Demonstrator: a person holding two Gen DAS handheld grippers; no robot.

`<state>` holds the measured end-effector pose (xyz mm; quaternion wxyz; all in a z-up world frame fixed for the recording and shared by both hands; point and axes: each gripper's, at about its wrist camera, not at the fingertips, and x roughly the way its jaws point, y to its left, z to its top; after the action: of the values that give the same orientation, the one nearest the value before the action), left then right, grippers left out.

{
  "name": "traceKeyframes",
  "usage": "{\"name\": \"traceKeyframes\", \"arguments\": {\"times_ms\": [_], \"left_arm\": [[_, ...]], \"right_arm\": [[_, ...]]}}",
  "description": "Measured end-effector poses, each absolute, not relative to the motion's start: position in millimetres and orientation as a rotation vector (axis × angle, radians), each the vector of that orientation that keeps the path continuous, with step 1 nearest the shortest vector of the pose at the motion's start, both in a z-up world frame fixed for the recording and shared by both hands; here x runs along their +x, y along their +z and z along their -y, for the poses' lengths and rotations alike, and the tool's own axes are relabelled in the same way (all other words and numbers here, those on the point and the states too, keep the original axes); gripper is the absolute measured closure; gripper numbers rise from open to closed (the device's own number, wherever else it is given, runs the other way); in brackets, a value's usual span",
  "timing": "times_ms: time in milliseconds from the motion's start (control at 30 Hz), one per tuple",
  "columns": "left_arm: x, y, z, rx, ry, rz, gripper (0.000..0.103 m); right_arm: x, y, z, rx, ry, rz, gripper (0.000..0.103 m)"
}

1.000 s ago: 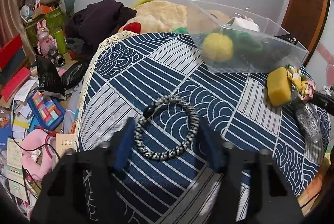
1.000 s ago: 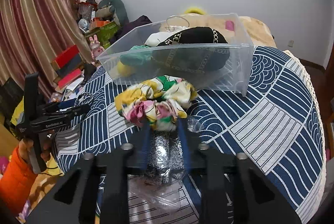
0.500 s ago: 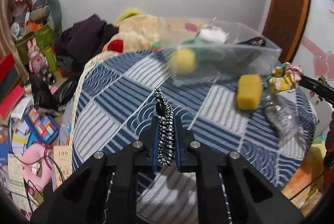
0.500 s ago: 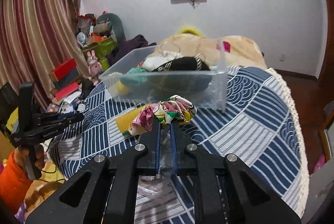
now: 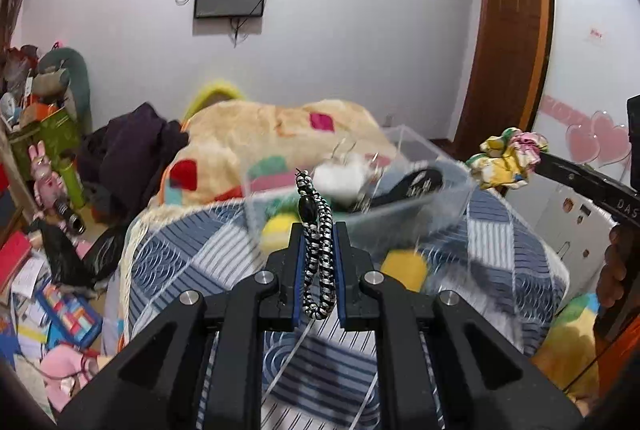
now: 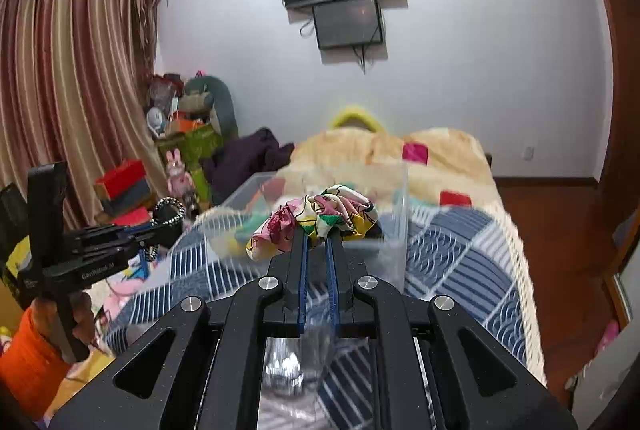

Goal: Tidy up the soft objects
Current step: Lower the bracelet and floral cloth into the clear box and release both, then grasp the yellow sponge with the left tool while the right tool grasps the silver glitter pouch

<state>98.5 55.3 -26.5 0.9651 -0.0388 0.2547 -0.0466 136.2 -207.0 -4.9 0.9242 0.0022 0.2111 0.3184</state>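
Ahead, a clear plastic bin (image 5: 420, 205) sits on the blue patterned bench (image 5: 500, 230), holding a yellow ball (image 5: 278, 230), a white fluffy item (image 5: 340, 179) and a black piece (image 5: 416, 183). Left tool (image 5: 318, 230) clamps a black-and-white braided band (image 5: 318, 258). Right tool (image 6: 316, 236) pinches a floral scrunchie (image 6: 320, 220), raised near the bin.

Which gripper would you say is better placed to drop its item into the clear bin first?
Probably right: the right gripper holds the floral scrunchie close against the clear bin, while the left gripper with the braided hair tie looks farther back.
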Motion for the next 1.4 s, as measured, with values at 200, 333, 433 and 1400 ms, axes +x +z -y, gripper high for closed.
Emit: {"name": "traceKeyframes", "arguments": {"times_ms": [200,333,433,1400], "left_arm": [[127,-12,-44,-0.074,-0.124,-0.495,0.091],[146,-11,-41,-0.091,-0.149,-0.499,0.091],[165,-14,-41,-0.105,-0.164,-0.52,0.091],[198,-39,-37,-0.083,-0.129,-0.612,0.042]], "right_arm": [[157,3,191,-0.009,0.639,-0.414,0.095],[173,1,176,-0.025,0.63,-0.43,0.095],[185,-4,163,-0.043,0.629,-0.453,0.095],[204,-28,154,-0.122,0.613,-0.591,0.055]]}}
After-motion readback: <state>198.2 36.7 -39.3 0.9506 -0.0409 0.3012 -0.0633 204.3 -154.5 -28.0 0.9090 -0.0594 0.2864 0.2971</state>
